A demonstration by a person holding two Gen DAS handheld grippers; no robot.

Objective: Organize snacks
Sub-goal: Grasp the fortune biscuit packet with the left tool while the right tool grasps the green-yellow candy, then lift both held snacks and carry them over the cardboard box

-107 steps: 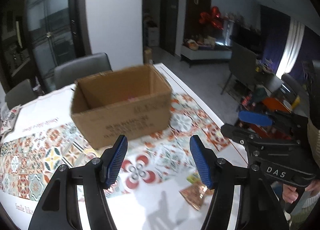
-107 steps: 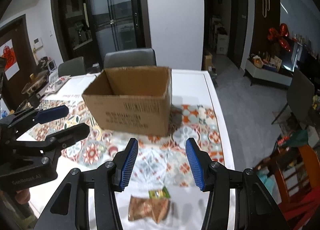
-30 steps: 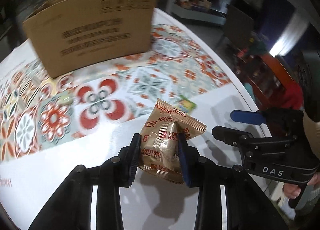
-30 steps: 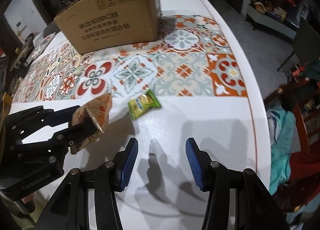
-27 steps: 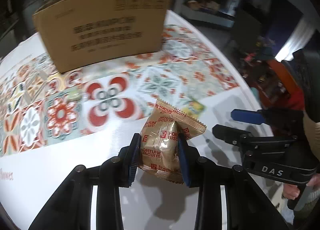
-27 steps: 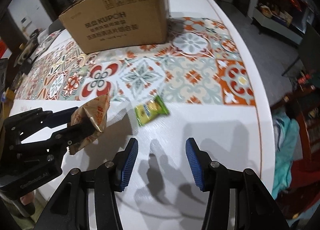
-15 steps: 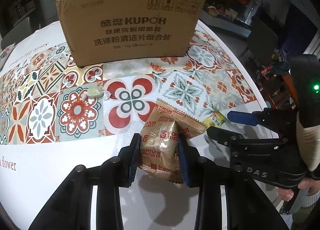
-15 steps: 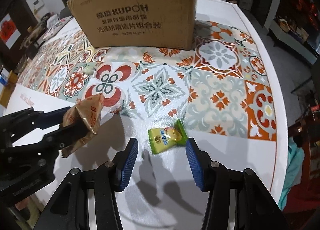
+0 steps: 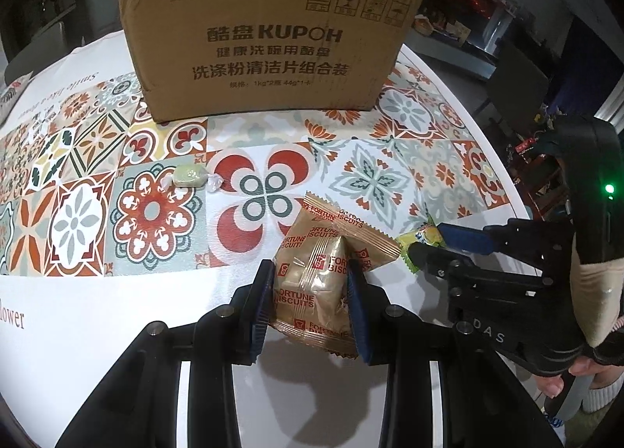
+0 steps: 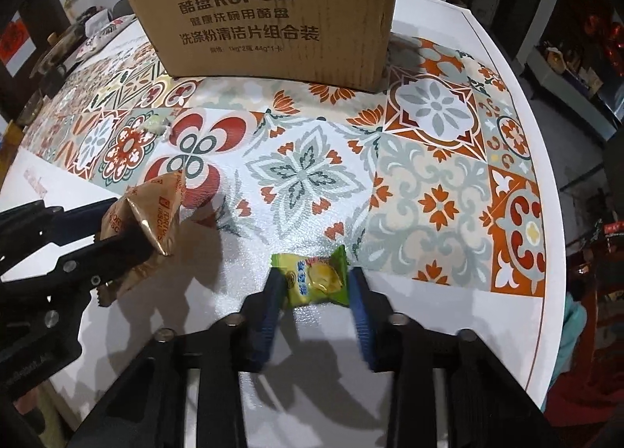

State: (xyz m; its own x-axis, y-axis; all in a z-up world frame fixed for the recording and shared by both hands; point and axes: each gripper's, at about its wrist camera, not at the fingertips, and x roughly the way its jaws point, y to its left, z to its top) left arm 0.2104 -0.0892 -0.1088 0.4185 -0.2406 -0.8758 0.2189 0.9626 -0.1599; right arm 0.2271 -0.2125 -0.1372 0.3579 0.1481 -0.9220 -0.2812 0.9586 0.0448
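1. We find the left gripper (image 9: 310,301) clamped on the fortune biscuit packet (image 9: 319,280), clear of the table (image 10: 448,323).
2. The right gripper (image 10: 314,305) has just been closing; the green snack packet (image 10: 316,278) lies between its jaws near the table's front edge, contact unclear.
3. The cardboard box (image 9: 269,42) stands toward the far edge.

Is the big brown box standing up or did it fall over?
Standing up. The box sits flat on the table, its arrow marks point upward, and its open rim is on top.

left tongs (image 9: 310,301) clamped, right tongs (image 10: 314,297) closing, perhaps gripping
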